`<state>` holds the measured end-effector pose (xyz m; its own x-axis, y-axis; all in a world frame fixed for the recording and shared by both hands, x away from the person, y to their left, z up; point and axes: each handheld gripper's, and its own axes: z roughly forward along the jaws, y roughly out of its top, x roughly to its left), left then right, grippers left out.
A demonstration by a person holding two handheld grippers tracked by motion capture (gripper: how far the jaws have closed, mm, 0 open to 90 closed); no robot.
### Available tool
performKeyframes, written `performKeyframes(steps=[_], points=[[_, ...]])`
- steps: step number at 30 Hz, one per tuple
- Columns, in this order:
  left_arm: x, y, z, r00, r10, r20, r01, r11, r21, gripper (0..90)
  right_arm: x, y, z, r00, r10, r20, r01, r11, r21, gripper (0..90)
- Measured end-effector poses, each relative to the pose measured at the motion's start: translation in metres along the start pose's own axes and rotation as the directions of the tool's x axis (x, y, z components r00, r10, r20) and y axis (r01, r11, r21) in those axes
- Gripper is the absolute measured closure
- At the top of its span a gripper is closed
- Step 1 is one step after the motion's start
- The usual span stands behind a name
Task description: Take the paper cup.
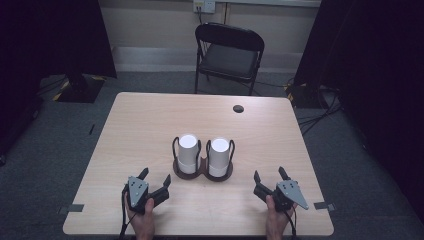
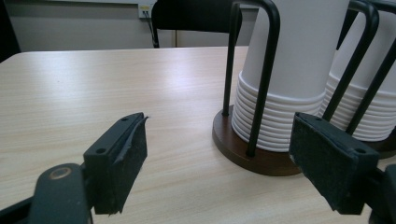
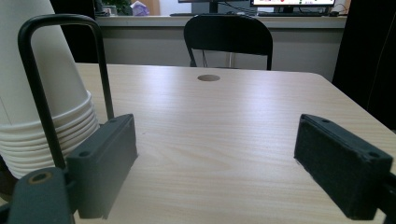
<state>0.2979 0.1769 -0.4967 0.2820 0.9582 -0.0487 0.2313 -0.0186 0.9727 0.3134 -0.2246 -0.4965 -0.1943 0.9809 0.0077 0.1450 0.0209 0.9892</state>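
Note:
Two stacks of upside-down white paper cups stand in a dark wooden holder (image 1: 202, 173) with black wire hoops at the table's middle: the left stack (image 1: 188, 152) and the right stack (image 1: 219, 156). My left gripper (image 1: 155, 178) rests near the front edge, left of the holder, open with nothing between its jaws. In the left gripper view the left stack (image 2: 285, 79) rises close ahead on the right, the gripper (image 2: 233, 158) short of the holder's base (image 2: 261, 158). My right gripper (image 1: 269, 175) sits at the front right, open and empty. In the right gripper view a cup stack (image 3: 42, 98) stands at the left, beside the gripper (image 3: 219, 168).
A black folding chair (image 1: 227, 52) stands beyond the table's far edge. A round cable hole (image 1: 238, 108) lies near the far right of the tabletop (image 1: 140, 130). Tape marks sit at the front corners. Bare wood lies all around the holder.

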Motion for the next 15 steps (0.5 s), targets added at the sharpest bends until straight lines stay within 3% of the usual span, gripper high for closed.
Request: performKeyframes(steps=[5, 7, 11, 15], points=[[0.0012, 0.0006, 0.0014, 0.9998, -0.017, 0.003, 0.017, 0.9998, 0.013, 18.7, -0.0004, 0.0001, 0.0002, 0.9997, -0.003, -0.023, 0.003, 1.0, 0.001, 13.0], [0.003, 0.0013, 0.0022, 0.9989, -0.028, 0.038, 0.027, 0.9988, 0.042, 18.7, -0.0005, 0.0, -0.0001, 0.9995, -0.004, -0.031, 0.004, 1.0, -0.001, 13.1], [0.0038, 0.0026, 0.006, 0.9985, -0.045, 0.03, 0.043, 0.9958, 0.081, 18.7, -0.0013, 0.0, -0.0003, 0.9987, 0.007, -0.05, -0.006, 1.0, 0.003, 13.2], [0.0068, 0.0018, 0.0038, 0.9964, -0.07, 0.047, 0.067, 0.9955, 0.067, 18.7, -0.0007, 0.0004, -0.0002, 0.9966, 0.007, -0.082, -0.005, 1.0, 0.018, 13.4]])
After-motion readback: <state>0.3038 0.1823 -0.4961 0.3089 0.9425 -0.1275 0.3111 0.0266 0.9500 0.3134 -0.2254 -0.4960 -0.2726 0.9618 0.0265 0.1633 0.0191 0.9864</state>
